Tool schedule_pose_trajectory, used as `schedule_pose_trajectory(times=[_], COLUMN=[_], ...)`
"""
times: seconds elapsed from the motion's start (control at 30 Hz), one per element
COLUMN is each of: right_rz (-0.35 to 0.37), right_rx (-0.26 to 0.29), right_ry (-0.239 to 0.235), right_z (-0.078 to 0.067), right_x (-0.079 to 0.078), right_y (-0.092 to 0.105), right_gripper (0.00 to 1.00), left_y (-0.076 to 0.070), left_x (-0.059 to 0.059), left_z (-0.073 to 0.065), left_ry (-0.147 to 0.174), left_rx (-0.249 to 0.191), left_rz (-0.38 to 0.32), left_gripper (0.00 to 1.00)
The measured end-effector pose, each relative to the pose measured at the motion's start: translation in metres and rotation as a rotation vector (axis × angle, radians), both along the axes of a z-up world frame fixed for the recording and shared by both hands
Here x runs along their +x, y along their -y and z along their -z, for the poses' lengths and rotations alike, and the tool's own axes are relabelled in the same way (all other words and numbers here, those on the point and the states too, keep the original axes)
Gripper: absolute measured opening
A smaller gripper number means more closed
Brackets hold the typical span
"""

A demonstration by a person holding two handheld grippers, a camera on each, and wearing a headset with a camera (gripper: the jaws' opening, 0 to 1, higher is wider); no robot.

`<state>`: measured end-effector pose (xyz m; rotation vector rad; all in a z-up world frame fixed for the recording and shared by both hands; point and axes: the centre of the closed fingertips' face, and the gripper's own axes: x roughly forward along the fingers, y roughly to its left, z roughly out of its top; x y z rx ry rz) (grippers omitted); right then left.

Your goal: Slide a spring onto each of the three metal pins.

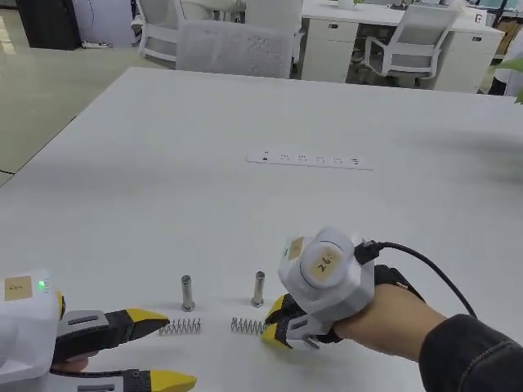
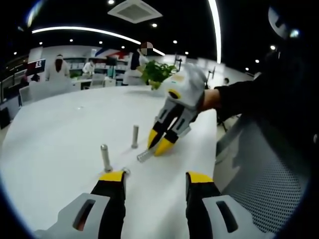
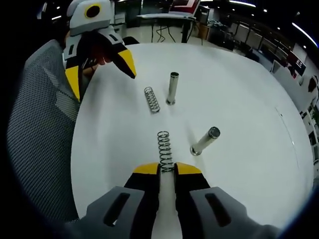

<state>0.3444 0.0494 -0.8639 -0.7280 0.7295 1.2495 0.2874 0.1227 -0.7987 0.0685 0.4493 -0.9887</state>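
right gripper (image 3: 166, 168): clenched on the near end of a spring (image 3: 163, 145). The spring lies flat on the table (image 1: 245, 122) and sticks out ahead of the jaws.
left gripper (image 1: 163, 349): released, with the jaws spread and nothing between them. One tip sits just beside the second spring (image 1: 180, 327).
pins: two stand upright and bare. The left pin (image 1: 187, 292) is just behind the second spring and the right pin (image 1: 259, 288) is just behind the held one. I cannot place a third.
progress: no spring is on a pin yet.
risk, grip: the hold is at the very end of a thin coil. Too hard a squeeze could crush the wire. Too light a squeeze could let the coil pop out sideways on lifting.
risk, aim: the spring lies flat while the pin stands up, so the coil has to be turned on end. Its long free length may sag or wobble and catch on the pin's top rim instead of sliding over.
risk, knock: the pins look slim and free-standing. A bump from a jaw or a misaligned coil would likely topple one and send it rolling.
risk, crowding: the grippers work near each other. The open left tip could nudge the second spring away or clip the left pin.
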Motion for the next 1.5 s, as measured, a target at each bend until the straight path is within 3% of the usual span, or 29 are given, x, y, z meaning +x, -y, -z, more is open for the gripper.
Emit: schedule_pose_trajectory(times=[0.13,0.5,0.8,1.2,1.5], right_rz=[0.0,-0.01,-0.068,-0.145,-0.156], right_rx=[0.004,0.064,0.127,0.139,0.146], right_ry=[-0.02,-0.035,-0.076,-0.116,-0.142], right_z=[-0.004,-0.031,-0.051,-0.055,-0.056], right_x=[-0.006,-0.021,-0.044,-0.064,-0.07], right_y=[0.002,-0.005,-0.019,-0.027,-0.029], right_gripper=[0.08,0.07,0.07,0.07,0.07], left_y=[0.003,0.017,0.024,0.031,0.036], left_x=[0.0,0.006,0.007,-0.003,-0.009], left_z=[-0.002,-0.003,0.0,0.004,0.01], left_ry=[0.003,0.023,0.038,0.084,0.092], left_rx=[0.01,0.064,0.087,0.113,0.137], left_rz=[0.021,0.122,0.18,0.27,0.32], left_gripper=[0.42,0.4,0.36,0.2,0.08])
